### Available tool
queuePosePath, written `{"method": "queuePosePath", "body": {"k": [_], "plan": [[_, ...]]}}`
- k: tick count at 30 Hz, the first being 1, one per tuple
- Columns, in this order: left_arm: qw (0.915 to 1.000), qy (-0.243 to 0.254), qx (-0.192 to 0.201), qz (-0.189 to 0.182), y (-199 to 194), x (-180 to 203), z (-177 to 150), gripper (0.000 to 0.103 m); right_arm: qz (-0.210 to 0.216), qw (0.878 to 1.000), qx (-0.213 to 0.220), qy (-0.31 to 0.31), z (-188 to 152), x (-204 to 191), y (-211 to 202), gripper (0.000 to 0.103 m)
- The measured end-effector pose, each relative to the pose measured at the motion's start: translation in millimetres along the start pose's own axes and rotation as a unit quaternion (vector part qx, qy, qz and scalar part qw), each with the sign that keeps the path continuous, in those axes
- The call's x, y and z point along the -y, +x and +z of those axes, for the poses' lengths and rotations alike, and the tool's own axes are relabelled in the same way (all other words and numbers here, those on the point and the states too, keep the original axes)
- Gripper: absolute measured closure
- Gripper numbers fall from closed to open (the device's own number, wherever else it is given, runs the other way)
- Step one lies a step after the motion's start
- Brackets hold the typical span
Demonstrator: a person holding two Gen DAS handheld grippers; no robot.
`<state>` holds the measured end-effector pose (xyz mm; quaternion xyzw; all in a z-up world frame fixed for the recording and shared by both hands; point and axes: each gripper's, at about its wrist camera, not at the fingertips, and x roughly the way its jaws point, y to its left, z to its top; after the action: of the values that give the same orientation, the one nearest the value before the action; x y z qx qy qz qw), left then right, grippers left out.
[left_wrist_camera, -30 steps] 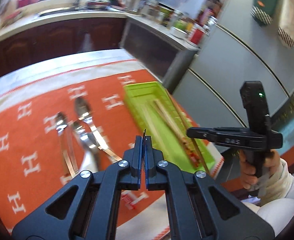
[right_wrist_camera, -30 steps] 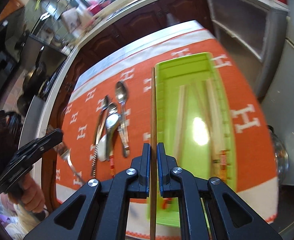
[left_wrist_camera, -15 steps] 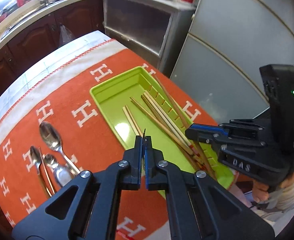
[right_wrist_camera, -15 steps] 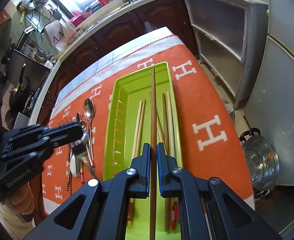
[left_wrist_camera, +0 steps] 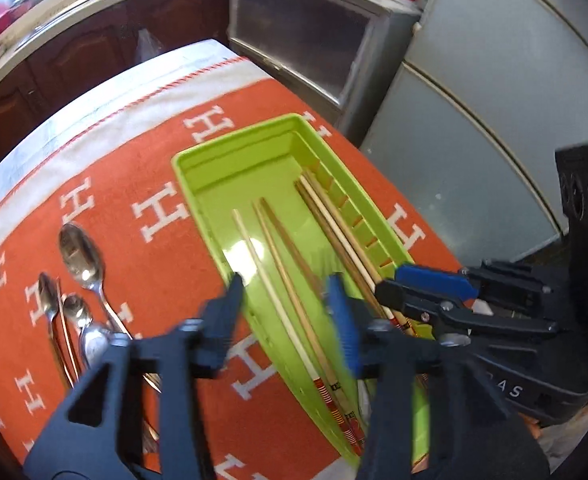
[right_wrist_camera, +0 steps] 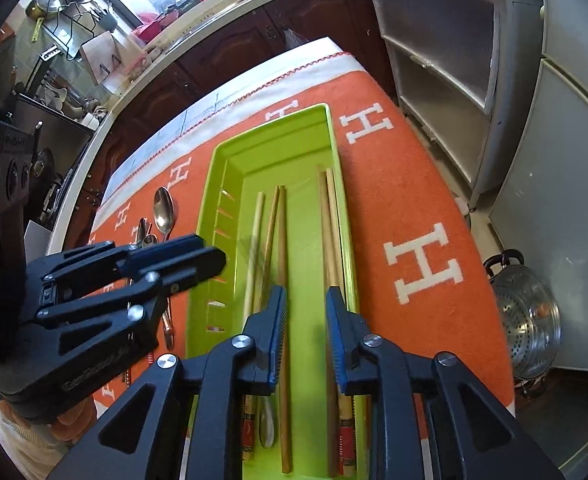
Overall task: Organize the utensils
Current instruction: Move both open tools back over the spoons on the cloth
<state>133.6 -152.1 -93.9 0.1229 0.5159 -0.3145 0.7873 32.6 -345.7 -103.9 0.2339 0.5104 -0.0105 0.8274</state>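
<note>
Right wrist view: we are opening both the right gripper (right_wrist_camera: 305, 300) and left gripper (left_wrist_camera: 285, 292), empty, over the green tray (right_wrist_camera: 229, 168) now holding the chopsticks (right_wrist_camera: 281, 240), while spoons (left_wrist_camera: 81, 256) are lying unsorted beside it.

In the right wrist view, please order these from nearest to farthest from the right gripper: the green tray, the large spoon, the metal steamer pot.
1. green tray, directly under the right gripper.
2. large spoon, on the cloth, left of the tray.
3. metal steamer pot, on the floor, far right.
</note>
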Motion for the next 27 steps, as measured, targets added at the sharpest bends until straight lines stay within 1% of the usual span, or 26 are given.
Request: {"method": "queuePosePath", "body": {"k": [4, 9, 12, 19, 21, 24, 27], "plan": [[0.9997, -0.022, 0.010, 0.007, -13.5, -6.0, -12.9, 0.057, 0.006, 1.000, -0.005, -0.001, -7.6, -4.1, -2.2, 0.082], [0.9979, -0.044, 0.018, 0.043, -38.9, -11.4, -41.5, 0.057, 0.006, 1.000, -0.009, -0.016, -19.7, -12.1, -11.9, 0.082], [0.9963, -0.066, 0.014, 0.054, -49.3, -14.7, -57.6, 0.057, 0.010, 1.000, -0.009, -0.025, -28.3, -19.5, -18.0, 0.082], [0.9890, -0.124, 0.021, 0.078, -76.3, -35.1, -99.3, 0.057, 0.015, 0.999, -0.007, -0.052, -44.0, -42.0, -31.0, 0.082], [0.9871, -0.133, 0.026, 0.085, -83.6, -39.9, -108.2, 0.057, 0.016, 0.998, -0.008, -0.056, -48.9, -48.4, -34.6, 0.082], [0.9834, -0.144, 0.031, 0.105, -92.1, -48.1, -119.5, 0.057, 0.019, 0.997, -0.009, -0.069, -53.7, -58.6, -40.7, 0.082], [0.9813, -0.154, 0.031, 0.111, -99.4, -56.6, -128.7, 0.057, 0.024, 0.996, -0.006, -0.082, -58.8, -71.8, -46.6, 0.082]]}}
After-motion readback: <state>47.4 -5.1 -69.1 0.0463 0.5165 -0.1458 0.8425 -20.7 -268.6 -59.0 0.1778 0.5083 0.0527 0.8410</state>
